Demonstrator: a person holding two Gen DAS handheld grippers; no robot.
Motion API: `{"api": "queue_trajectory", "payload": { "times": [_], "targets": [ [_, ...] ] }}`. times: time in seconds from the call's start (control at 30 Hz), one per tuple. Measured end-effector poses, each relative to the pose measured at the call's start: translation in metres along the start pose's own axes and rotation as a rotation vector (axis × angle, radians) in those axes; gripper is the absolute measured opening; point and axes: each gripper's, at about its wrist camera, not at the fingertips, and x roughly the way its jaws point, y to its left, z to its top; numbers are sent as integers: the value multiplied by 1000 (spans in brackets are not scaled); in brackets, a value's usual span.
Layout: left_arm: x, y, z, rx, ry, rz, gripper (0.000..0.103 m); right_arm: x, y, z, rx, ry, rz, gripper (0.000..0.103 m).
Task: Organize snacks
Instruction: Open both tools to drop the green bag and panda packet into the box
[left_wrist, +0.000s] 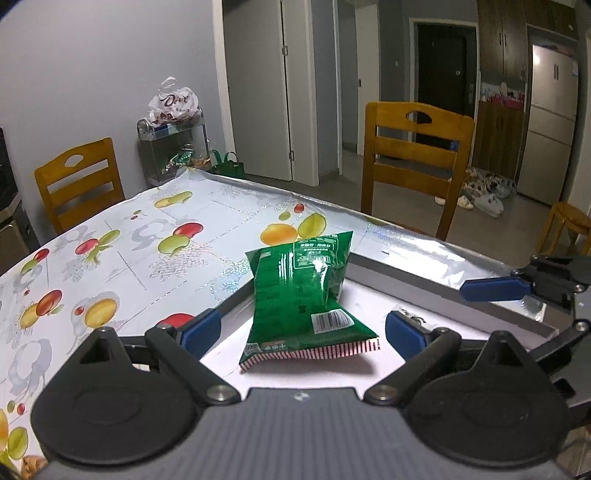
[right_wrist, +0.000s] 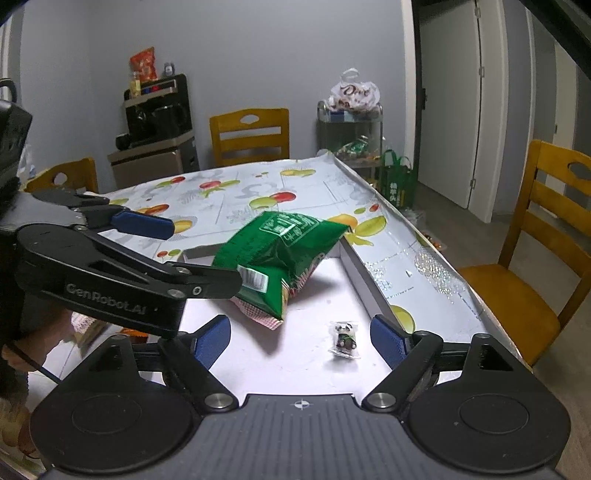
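The green snack bag (left_wrist: 308, 295) already lies in the white tray (left_wrist: 443, 284), propped on its rim at twelve o'clock from the left gripper (left_wrist: 303, 332), whose fingers stand released. A small panda candy (right_wrist: 345, 338) (also in the tray) sits at one o'clock between the spread, empty fingers of the right gripper (right_wrist: 301, 338). More snacks seem to remain outside.

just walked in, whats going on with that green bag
A person is sorting snacks with two handheld claws. The green snack bag leans on the far rim of a shallow white tray. The left claw and right claw are both open, gripping nothing. A small panda packet lies nearby.
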Motion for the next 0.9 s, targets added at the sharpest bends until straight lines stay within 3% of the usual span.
{"api": "queue_trajectory", "payload": {
  "times": [0.27, 0.53, 0.9],
  "targets": [
    [-49, 17, -15, -42, -58, 51, 99, -10, 26, 3, -24, -15, 45, 91],
    [-106, 52, -48, -106, -89, 156, 100, -10, 56, 6, -25, -20, 112, 93],
    [-154, 109, -110, -263, -54, 277, 101, 1, 102, 6, -67, 13, 176, 94]
  ]
}}
